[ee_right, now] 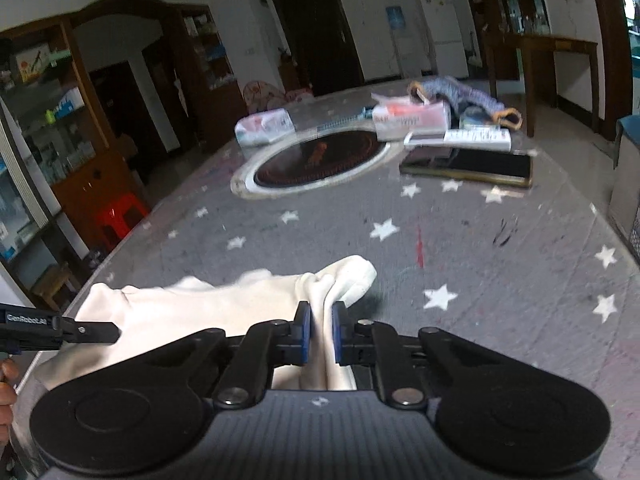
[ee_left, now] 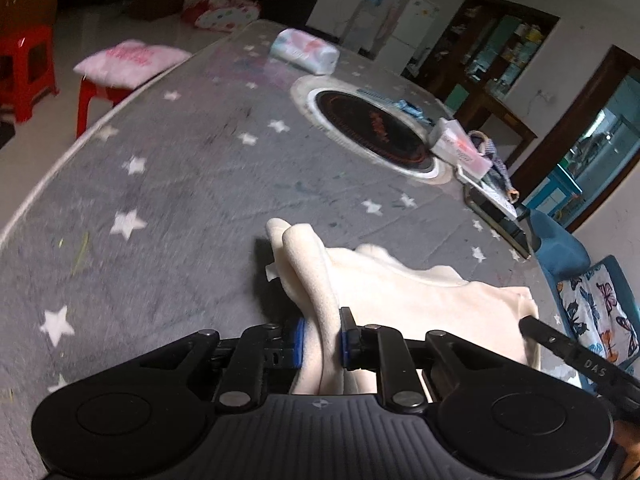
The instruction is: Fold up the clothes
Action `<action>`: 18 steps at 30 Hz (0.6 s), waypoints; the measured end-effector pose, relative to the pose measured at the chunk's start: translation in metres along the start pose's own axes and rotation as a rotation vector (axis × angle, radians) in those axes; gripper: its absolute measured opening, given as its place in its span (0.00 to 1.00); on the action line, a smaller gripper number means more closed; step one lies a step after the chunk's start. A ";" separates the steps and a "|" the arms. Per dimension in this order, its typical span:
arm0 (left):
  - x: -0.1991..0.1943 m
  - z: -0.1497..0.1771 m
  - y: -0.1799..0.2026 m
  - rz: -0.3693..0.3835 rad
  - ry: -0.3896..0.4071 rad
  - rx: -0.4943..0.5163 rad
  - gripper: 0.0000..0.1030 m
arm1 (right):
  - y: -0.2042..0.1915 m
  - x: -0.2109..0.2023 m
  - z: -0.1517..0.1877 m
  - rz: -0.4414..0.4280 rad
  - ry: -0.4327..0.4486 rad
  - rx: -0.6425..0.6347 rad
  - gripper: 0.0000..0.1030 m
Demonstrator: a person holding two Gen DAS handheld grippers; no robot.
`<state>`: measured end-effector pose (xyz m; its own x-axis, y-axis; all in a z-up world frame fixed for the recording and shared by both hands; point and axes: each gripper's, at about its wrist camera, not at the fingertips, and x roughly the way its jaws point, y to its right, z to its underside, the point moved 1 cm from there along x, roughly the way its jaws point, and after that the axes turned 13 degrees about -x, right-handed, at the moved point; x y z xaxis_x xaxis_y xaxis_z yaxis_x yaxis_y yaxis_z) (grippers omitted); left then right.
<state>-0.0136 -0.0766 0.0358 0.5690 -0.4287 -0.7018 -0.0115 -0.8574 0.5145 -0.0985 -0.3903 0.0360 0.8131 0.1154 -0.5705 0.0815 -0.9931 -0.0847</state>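
Two grippers share one cream garment (ee_left: 400, 292) over the grey star-printed table cover (ee_left: 168, 184), which is the largest thing in view and the landmark for the rest. Set into that cover farther from the person is a round dark cooktop (ee_left: 376, 132), and beyond and beside it sit a wrapped tissue pack (ee_left: 304, 50), a flat dark tablet-like slab (ee_right: 468, 166) and some small clutter, all well apart from the garment. The cloth lies at the near edge of the cover, bunched and slack, stretched loosely between the two tools, with rounded lumps of fabric pushing out past each pinch. The left gripper (ee_left: 322, 338) is clamped on a thick gathered fold at one end, its blue pads pressed into the cloth; the right gripper (ee_right: 318, 334) is likewise closed on a gathered bundle at the other end. By my judgement the folding is at an early stage: no flat, squared fold is visible, no crease line, and the garment is not spread out. Spreading it on the cover, folding it over and smoothing it all seem left to do.
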 end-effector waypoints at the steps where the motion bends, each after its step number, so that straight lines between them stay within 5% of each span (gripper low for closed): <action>1: -0.001 0.000 0.005 0.007 0.000 0.009 0.17 | 0.000 -0.004 -0.002 0.002 0.010 0.000 0.09; 18: 0.036 0.012 0.125 0.091 -0.036 0.171 0.17 | 0.050 -0.063 -0.024 0.194 0.115 0.008 0.09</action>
<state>-0.0039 -0.2028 0.0688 0.5292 -0.5138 -0.6752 -0.2029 -0.8494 0.4872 -0.1323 -0.4483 0.0873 0.8735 -0.0811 -0.4799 -0.0865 -0.9962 0.0110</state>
